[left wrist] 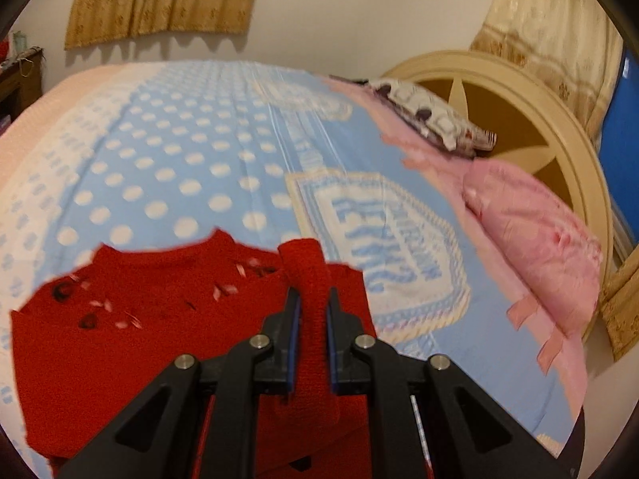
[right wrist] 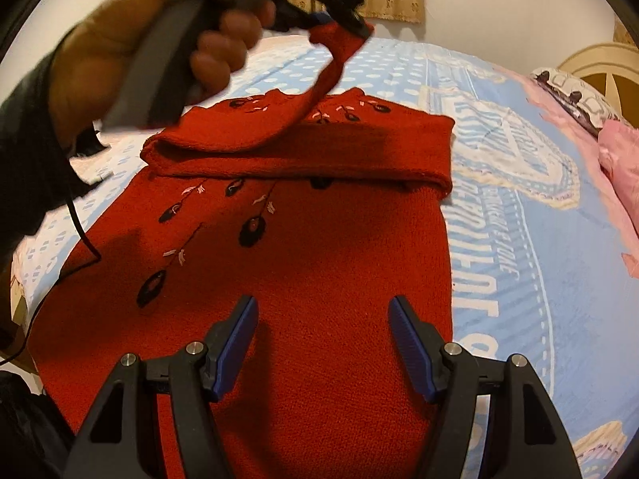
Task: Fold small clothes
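A red knitted sweater (right wrist: 319, 239) with dark embroidered flowers lies flat on the bed, its far part folded over. My left gripper (left wrist: 313, 303) is shut on the sweater's red sleeve (left wrist: 307, 279) and holds it lifted above the garment; it also shows in the right wrist view (right wrist: 339, 24), with the sleeve (right wrist: 331, 64) hanging down from it. My right gripper (right wrist: 323, 319) is open and empty, just above the near part of the sweater. The rest of the sweater (left wrist: 120, 339) shows under the left gripper.
The bed has a light blue sheet (left wrist: 199, 159) with white dots. Pink pillows (left wrist: 531, 231) and a patterned pillow (left wrist: 431, 115) lie by the cream headboard (left wrist: 559, 127) on the right. A black cable (right wrist: 80, 231) hangs at the left.
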A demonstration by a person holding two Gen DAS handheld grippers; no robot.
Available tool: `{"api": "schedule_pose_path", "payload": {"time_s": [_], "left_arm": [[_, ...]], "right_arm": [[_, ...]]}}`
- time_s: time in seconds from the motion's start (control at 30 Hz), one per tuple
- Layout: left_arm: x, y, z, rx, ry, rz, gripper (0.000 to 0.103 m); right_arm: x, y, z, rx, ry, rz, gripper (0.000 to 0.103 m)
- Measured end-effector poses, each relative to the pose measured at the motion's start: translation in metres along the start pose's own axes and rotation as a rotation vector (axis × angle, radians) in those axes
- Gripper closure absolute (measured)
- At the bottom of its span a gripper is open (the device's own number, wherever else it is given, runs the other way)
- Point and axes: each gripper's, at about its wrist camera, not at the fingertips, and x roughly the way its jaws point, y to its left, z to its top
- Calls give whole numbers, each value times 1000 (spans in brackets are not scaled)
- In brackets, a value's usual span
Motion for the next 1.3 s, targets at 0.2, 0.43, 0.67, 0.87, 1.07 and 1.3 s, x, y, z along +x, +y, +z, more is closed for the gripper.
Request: {"api": "schedule_pose_path", "payload": {"time_s": [0.2,0.43,0.67,0.87,1.07,1.3], "left_arm": [[4,-17,-14,86,38,-71,81],[-39,6,-32,186,-35,-8,46],[-74,90,-78,261,-53,252,37],[-89,170,-108,144,-53,401,31],[-86,211,-125,12,-51,385,31],[-82,218,-129,-17,-53,333,30]], "right_arm": [[6,-7,-2,45,23,12,35],[8,-11,-1,71,28,34,35],[-14,-22,27,46,20,42,35],[7,-70,92,159,-2,3,35],[66,-99,137,275,68,23,41],[114,-101,138,282,144,-17,78]]}}
